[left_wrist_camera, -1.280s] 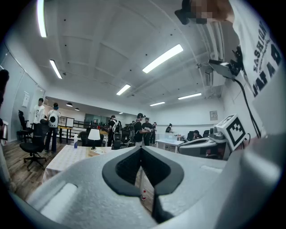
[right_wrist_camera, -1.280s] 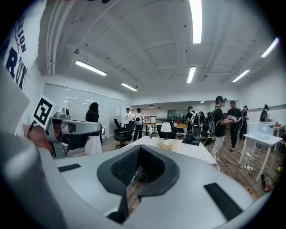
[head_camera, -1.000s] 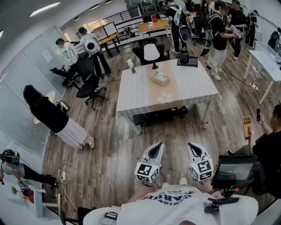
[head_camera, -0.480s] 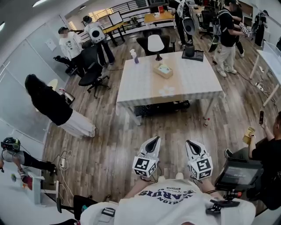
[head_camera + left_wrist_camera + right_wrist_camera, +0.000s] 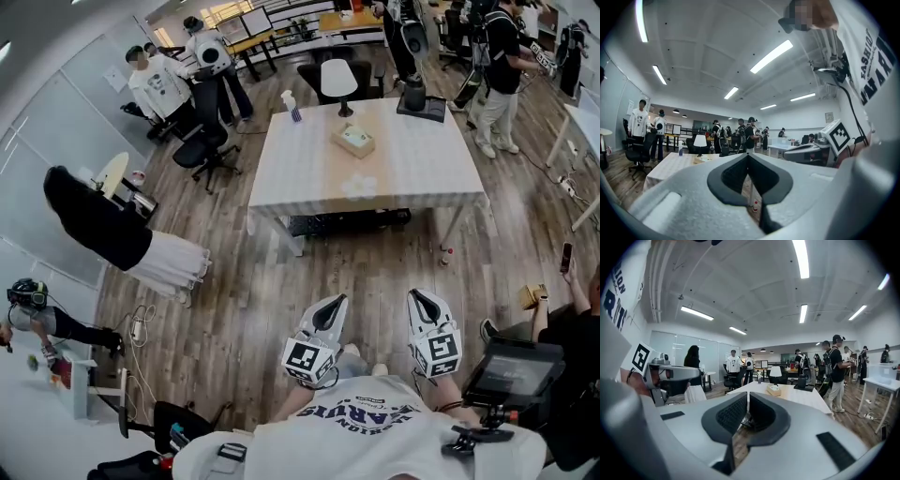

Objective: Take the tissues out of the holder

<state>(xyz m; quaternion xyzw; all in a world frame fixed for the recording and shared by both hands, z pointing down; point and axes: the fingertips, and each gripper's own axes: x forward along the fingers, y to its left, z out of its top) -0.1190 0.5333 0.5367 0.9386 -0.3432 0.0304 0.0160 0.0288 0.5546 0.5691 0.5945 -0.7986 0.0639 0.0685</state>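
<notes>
While the person stood back from the counter (image 5: 412, 178), the left tool (image 5: 334, 304) and the right tool (image 5: 418, 298) were held low in front of the chest, side by side but apart, tips pointing forward over the wooden floor (image 5: 234, 319). In the left gripper view the left tool's two dark pads met along a thin seam, closed with nothing between them. In the right gripper view the right tool's pads likewise lay together, closed and empty. The tissue holder (image 5: 353, 140), a pale box with a light top, sat on the counter well ahead of both tools, beyond a stretch of bare floor and touched by neither. Farther from the tools, on the far part of the counter, stood a white-shaded lamp (image 5: 338, 79); a spray bottle (image 5: 291, 105) stood to its left, at the counter's far left corner. Other people stood around desks in the room beyond.
</notes>
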